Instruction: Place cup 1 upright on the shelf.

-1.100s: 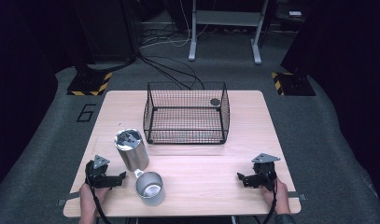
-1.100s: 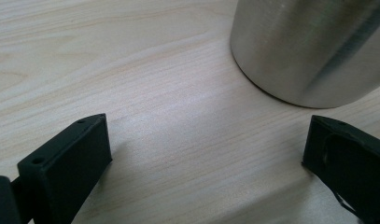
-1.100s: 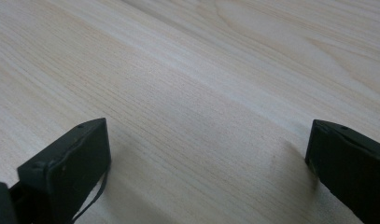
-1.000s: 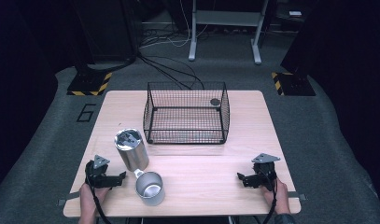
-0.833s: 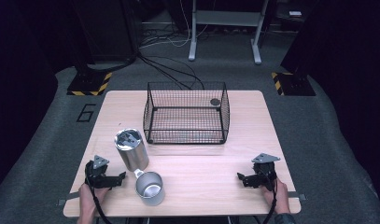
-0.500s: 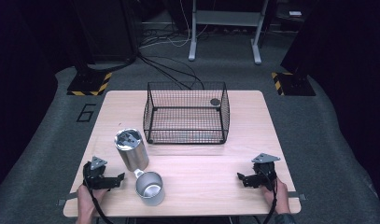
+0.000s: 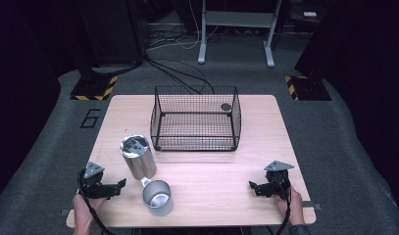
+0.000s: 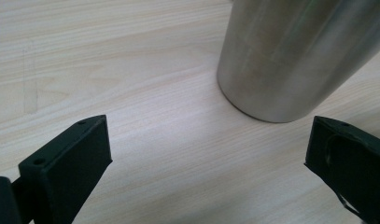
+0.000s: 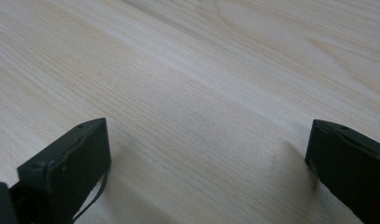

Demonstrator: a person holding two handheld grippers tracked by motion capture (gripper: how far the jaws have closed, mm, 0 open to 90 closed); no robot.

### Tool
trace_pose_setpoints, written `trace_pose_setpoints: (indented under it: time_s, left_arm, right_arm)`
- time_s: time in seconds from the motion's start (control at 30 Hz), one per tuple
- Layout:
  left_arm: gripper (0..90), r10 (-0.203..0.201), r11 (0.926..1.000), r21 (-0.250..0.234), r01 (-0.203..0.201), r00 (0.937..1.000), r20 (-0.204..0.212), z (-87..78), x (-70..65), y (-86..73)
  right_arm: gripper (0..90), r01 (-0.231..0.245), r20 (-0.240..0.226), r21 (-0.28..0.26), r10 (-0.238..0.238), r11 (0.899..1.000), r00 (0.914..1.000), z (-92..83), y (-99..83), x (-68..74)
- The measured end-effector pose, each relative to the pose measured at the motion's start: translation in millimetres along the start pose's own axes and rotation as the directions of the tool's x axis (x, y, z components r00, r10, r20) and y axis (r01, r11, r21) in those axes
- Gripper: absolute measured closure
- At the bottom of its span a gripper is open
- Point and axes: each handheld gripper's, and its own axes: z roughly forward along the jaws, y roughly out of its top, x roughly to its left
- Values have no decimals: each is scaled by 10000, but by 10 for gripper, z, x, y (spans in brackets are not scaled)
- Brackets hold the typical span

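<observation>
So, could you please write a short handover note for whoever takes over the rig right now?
Left gripper: open, empty, low over the table, aimed at the tall steel tumbler.
Right gripper: open, empty, near the table's right front edge.
Small steel cup stands in front of the tumbler; the wire basket sits at the back.
Done: nothing gripped.
Left: probably grasp the tumbler first.
</observation>
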Motion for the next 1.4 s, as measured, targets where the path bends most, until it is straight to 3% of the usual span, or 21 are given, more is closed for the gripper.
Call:
trace_pose_setpoints:
  time_s: [0.17,0.4,0.47,0.83,1.03,1.23,1.4]
  left_arm:
    - [0,-93,9996,-271,104,9992,385,-115,-5,63]
    - [0,139,9980,-625,-96,9976,684,-236,-37,216]
    - [0,248,9967,-799,-170,9948,987,-262,-91,305]
    - [0,418,9928,-1177,-220,9849,1681,-221,-220,515]
    - [0,714,9896,-1361,-462,9797,1871,-202,-281,637]
    - [0,780,9873,-1502,-517,9815,1749,-166,-320,707]
    - [0,929,9877,-1418,-662,9772,1909,-115,-352,771]
  right_arm:
    - [0,28,-18,10,-28,10000,10000,1,1,-2]
    - [0,26,-19,9,-26,10000,10000,1,1,-2]
    - [0,25,-20,11,-25,10000,10000,1,1,-2]
    - [0,51,-53,13,-51,10000,10000,-1,0,-6]
    - [0,53,-53,13,-53,10000,10000,-1,0,-6]
    - [0,53,-51,13,-52,10000,10000,-1,0,-6]
    - [0,53,-51,14,-53,10000,10000,-1,0,-6]
